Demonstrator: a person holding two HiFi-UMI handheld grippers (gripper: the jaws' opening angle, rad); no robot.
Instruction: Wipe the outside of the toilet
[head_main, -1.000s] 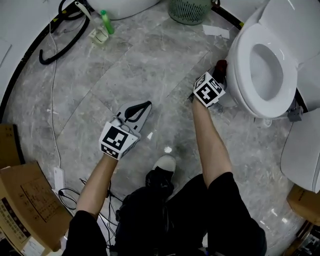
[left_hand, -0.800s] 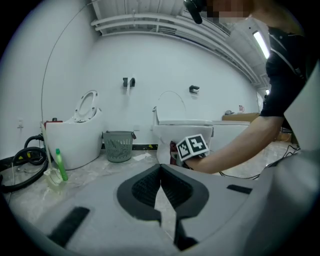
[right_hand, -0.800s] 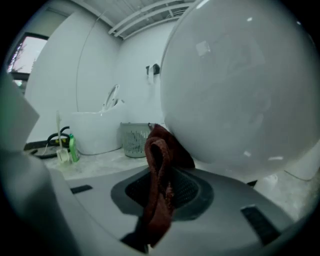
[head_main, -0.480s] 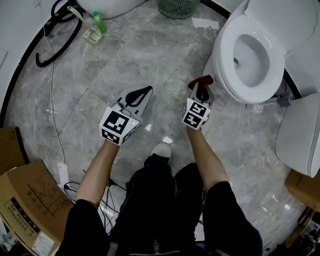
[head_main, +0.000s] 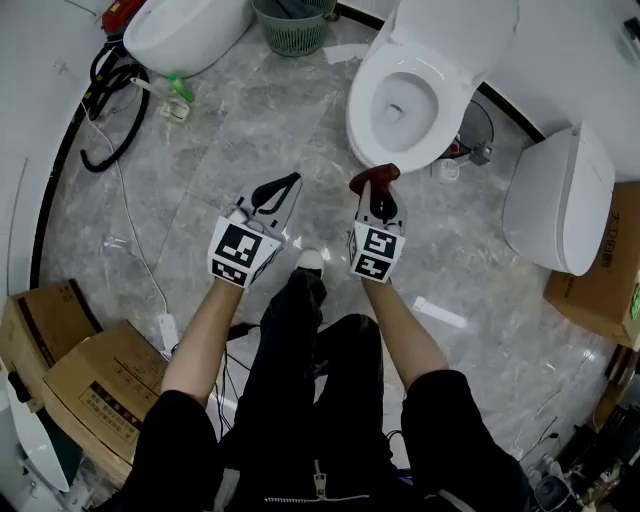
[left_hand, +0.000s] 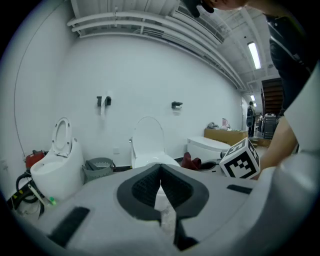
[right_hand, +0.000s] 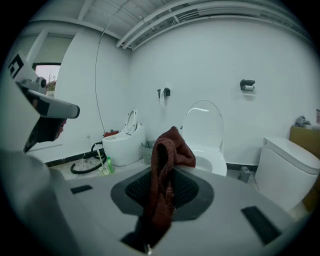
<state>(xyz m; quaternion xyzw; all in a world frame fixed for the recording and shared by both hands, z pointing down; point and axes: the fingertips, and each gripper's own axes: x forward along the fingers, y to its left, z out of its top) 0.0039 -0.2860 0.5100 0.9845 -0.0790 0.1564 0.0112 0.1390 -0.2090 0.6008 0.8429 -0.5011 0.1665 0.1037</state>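
Observation:
The white toilet (head_main: 400, 100) stands at the top middle of the head view, lid up; it also shows as the toilet (right_hand: 205, 145) ahead in the right gripper view. My right gripper (head_main: 375, 190) is just in front of the bowl's front edge, shut on a dark red cloth (head_main: 373, 177) that does not touch the bowl. The cloth (right_hand: 167, 170) hangs bunched between the jaws. My left gripper (head_main: 278, 192) hovers over the floor to the left, shut with nothing in it. From the left gripper (left_hand: 160, 172) I see the toilet (left_hand: 148, 150) and the cloth (left_hand: 190, 161).
A second toilet (head_main: 185, 30), a green basket (head_main: 290, 25), a black hose (head_main: 105, 100) and a green bottle (head_main: 180, 90) sit at the upper left. Another white toilet body (head_main: 555, 200) lies at the right. Cardboard boxes (head_main: 80, 380) stand at the lower left, with a white cable nearby.
The right gripper with the cloth has come away from the toilet's side to a spot in front of the bowl. The person has stepped back. The left gripper stays shut over the floor.

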